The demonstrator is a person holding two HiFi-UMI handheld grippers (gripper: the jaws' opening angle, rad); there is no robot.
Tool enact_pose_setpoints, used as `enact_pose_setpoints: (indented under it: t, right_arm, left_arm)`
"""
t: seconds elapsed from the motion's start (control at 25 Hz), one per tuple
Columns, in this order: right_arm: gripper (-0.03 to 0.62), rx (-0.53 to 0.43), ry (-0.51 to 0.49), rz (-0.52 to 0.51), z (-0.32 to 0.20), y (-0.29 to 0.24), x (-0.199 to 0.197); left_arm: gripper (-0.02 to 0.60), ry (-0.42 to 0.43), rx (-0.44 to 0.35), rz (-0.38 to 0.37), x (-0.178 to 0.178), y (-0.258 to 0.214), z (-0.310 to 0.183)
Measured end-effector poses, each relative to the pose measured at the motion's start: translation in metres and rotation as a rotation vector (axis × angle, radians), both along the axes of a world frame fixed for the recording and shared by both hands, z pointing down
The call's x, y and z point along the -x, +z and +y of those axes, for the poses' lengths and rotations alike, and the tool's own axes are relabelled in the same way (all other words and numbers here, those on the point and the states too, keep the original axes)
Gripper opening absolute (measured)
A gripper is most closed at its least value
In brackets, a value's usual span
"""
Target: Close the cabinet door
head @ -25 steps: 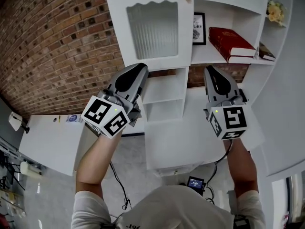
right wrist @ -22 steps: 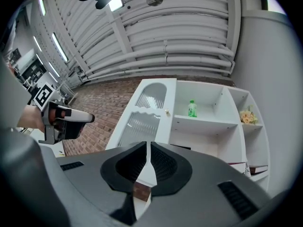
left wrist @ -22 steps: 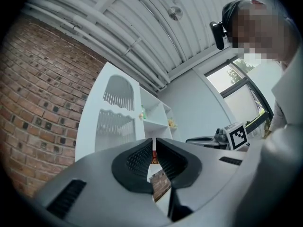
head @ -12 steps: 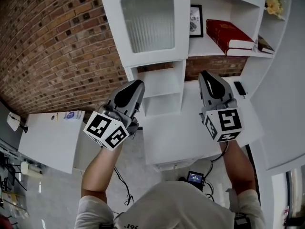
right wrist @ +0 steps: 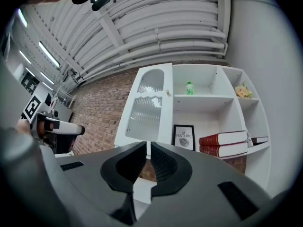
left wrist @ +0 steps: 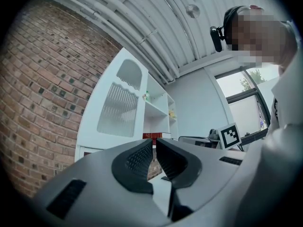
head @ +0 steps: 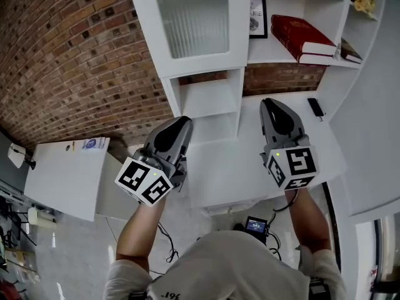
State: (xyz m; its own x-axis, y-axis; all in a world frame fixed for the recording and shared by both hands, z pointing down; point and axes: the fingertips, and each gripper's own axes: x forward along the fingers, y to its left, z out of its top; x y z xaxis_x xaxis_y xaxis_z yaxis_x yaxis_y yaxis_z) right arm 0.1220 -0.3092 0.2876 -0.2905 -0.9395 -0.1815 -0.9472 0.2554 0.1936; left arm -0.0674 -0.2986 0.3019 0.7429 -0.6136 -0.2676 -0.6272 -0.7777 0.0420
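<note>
Fingers of left gripper (left wrist: 155, 144) pressed almost together, thin slit only, nothing in it. Right gripper (right wrist: 148, 146) the same, empty. Both tips aim up at the cabinet (head: 206, 102), clear of it, touching nothing. Cabinet door (head: 194, 24) sits on the upper left section, above and beyond the tips. Door stands upright with its long axis vertical and its face out to the room. White frame, ribbed glass pane with wavy top edge, small knob near top right edge. Can't tell if fully flush. Red books (head: 306, 37) on open shelf just to its right.
</note>
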Motion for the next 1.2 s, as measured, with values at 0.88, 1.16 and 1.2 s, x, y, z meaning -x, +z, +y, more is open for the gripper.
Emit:
enact_pose_setpoints:
  t: [0.88,1.16,1.2]
  right_arm:
    - [0.038,0.178,-0.046,-0.069,0.022,0.083,0.018]
    - [0.034,0.223,-0.042,-0.067,0.025,0.103,0.017]
    - [0.032,0.23,-0.042,-0.065,0.026,0.106,0.017]
  left_arm:
    - [0.029,-0.041,0.142,-0.005,0.005,0.072,0.03]
    - [0.025,-0.042,0.196,-0.008,0.004,0.096,0.036]
    - [0.024,-0.041,0.203,-0.008,0.004,0.098,0.037]
